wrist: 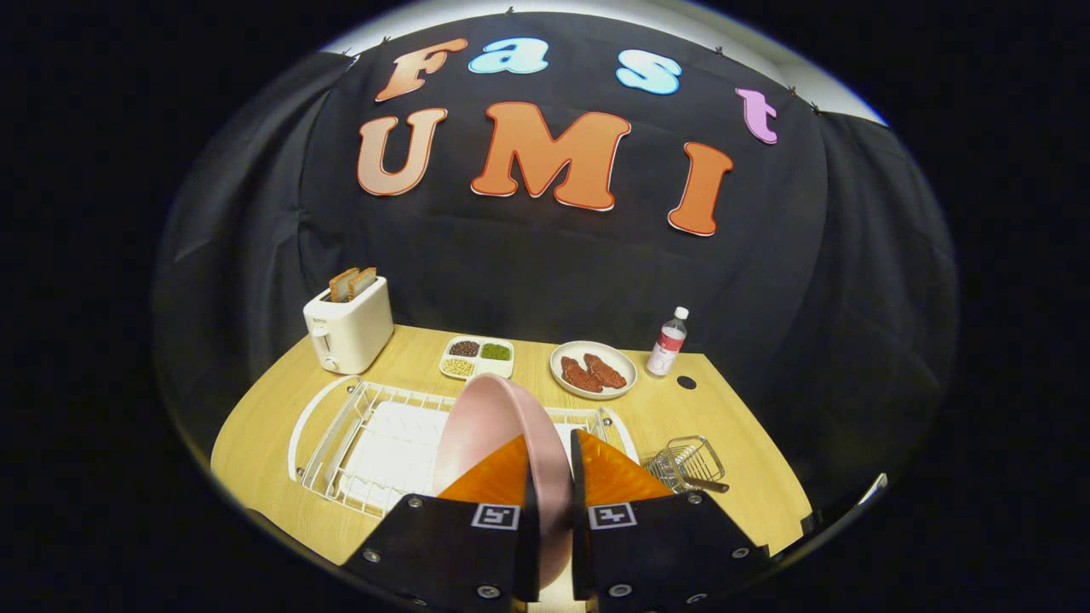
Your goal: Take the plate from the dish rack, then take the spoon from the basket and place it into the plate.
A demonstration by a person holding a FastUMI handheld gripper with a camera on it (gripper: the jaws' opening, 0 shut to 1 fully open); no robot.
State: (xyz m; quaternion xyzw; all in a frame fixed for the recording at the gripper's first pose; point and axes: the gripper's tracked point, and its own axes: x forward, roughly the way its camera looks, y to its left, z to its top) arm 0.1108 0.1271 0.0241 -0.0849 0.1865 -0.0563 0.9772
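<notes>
Pink plate [502, 426] pinched on edge in hand-held gripper [552, 485], above white dish rack [341, 443], wire basket [688, 460] beside.

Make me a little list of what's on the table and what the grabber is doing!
gripper: gripper shut on the pink plate, one finger on each side of its rim
plate: held upright on edge, over the dish rack
basket: small wire basket beside the rack, spoon handle poking out
toaster: toaster at the far corner, bread in its slots
snack tray: divided tray with three fillings, beyond the rack
other plate: white plate with brown food
bottle: bottle standing next to the white plate
</notes>
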